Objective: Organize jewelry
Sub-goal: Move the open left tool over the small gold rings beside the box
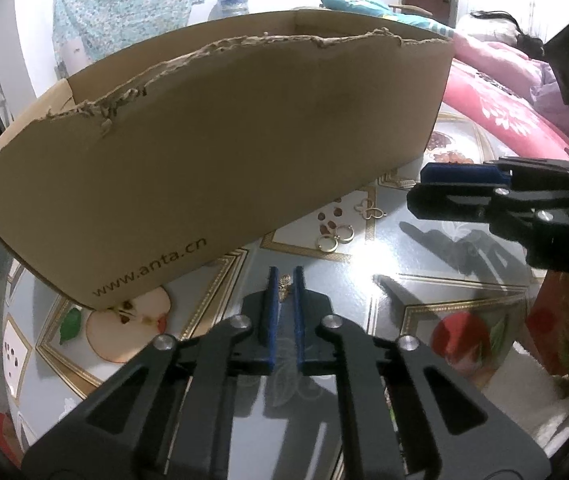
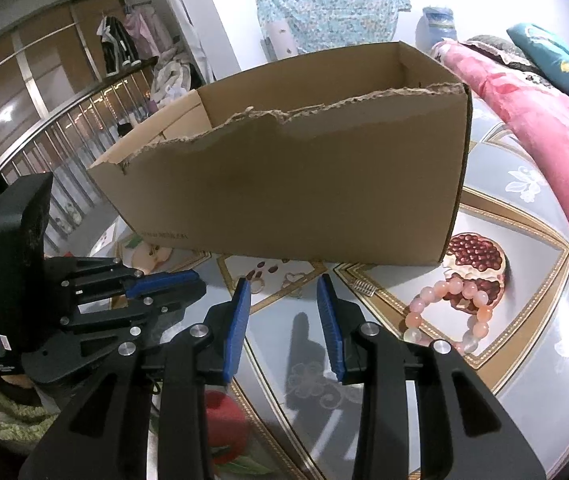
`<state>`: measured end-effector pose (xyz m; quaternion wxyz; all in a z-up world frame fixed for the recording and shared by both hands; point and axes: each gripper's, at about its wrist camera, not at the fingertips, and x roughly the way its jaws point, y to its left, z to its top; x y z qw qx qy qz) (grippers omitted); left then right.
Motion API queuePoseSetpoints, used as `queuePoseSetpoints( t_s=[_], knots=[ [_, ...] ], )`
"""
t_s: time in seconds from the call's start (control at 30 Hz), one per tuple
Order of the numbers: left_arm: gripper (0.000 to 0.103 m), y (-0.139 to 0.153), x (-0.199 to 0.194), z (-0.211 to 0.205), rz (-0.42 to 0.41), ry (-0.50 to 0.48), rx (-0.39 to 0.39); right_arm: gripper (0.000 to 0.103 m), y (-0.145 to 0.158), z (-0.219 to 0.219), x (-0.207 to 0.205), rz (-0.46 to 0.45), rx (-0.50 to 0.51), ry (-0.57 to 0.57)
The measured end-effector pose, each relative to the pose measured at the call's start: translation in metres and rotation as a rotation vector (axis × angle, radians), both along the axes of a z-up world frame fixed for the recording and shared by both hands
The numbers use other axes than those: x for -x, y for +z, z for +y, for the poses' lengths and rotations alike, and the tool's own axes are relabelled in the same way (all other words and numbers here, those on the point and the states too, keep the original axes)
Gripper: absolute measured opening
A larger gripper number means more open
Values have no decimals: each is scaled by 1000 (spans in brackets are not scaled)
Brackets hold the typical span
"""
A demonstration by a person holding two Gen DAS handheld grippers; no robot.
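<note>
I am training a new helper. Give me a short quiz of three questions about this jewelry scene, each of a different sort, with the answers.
1. True or false: the pink bead bracelet lies inside the brown cardboard box with the torn rim.
2. What is pinched in the left claw? A) a small gold ornament B) a pink bead C) nothing
3. Fill in: the ___ claw is open and empty.

Key
1. False: it lies on the fruit-print tablecloth, outside the box.
2. A
3. The right claw.
</note>
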<state>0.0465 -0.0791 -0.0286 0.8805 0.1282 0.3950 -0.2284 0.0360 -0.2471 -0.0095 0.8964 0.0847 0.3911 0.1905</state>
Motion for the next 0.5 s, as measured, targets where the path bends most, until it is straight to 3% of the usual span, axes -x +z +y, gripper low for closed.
queuePoseSetpoints(
  t_s=[0.3, 0.5],
  knots=[
    [0, 1, 2, 6, -3, -2, 10, 34, 0, -2, -2, 1, 5, -2],
    [0, 5, -1, 26, 4, 13, 72, 34, -1, 1, -3, 8, 3, 12]
  ],
)
